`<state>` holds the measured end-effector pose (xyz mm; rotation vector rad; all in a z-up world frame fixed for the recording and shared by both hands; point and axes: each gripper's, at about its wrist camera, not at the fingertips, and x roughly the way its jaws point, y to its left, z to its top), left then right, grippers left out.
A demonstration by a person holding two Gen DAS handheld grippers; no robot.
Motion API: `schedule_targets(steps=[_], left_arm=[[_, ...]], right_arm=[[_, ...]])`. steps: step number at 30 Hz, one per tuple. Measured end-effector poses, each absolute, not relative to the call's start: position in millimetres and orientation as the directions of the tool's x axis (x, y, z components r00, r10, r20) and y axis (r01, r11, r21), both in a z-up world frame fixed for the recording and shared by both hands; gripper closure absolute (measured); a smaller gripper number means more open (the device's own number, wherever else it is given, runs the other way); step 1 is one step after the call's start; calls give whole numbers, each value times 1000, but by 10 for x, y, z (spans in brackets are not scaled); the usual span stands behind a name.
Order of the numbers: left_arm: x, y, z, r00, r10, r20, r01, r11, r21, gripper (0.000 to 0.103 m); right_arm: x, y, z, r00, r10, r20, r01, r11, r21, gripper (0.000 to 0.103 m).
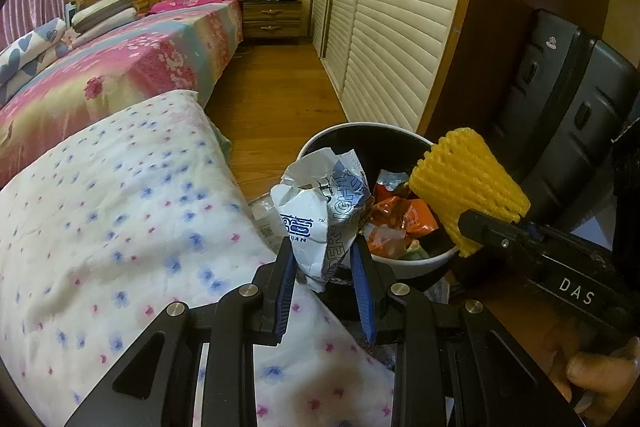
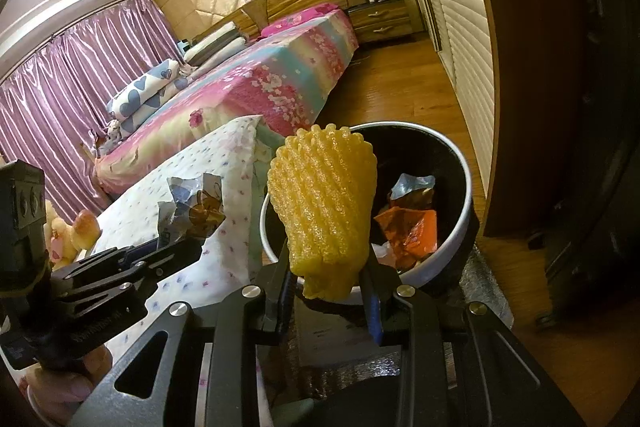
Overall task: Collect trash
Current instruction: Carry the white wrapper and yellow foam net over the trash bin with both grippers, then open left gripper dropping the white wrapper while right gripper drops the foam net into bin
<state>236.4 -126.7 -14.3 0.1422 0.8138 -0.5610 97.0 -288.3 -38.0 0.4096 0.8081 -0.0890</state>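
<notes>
Currently, left wrist view: crumpled white wrapper is clamped in the left gripper, with the trash bin just ahead-right, already holding wrappers. Right wrist view: yellow foam net is clamped in the right gripper, held over the bin's near rim. Drop-off step is judged; next, both need moving over the opening and releasing.
</notes>
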Motion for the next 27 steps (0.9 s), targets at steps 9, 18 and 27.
schedule_targets(steps=[9,18,27], left_arm=[[2438,-1384,-148,549,-421,-723,538,839,-79,77],[2494,-1499,-172,547,-419,-724,552,832,-65,77],[2580,-1600,-179,548,-414,-726,556,830,-54,77]], right_arm=[[997,-2969,-397,685,65,-725,239,921,308,74],[1045,-3029,-374,681,53,-730,245,924,295,74],[1122,-3081,-417,667,53,-743,251,923,291,74]])
